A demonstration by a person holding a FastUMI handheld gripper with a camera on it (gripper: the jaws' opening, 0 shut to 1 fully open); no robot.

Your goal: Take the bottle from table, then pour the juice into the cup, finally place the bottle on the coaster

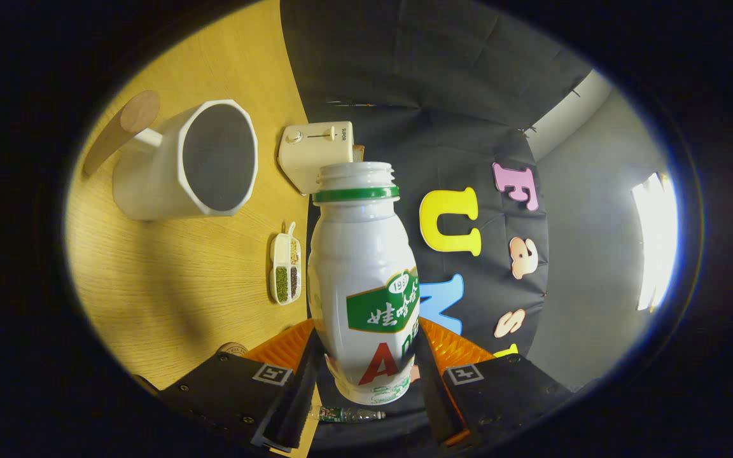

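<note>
Wood-grain bench (169, 286) tilts across the fisheye view, carrying a round wooden coaster (139, 111) at its far side, touching or just behind the handle of a white faceted cup (191, 162) whose dark mouth faces the camera. Next along, near the bench's edge by the black cloth wall, stands a cream toaster (315, 149), and nearer the tool a small white divided dish (285, 267) holds green and pale beans. Between the fingers, the white juice bottle (363, 286) with green neck ring and green-and-red label is clamped at its lower body, its uncapped mouth pointing ahead, beside the cup rather than over it. Tool (366, 375) is closed narrow, both fingers pressing the bottle's sides. Grey wall and a bright light panel (656, 238) close the scene.
</note>
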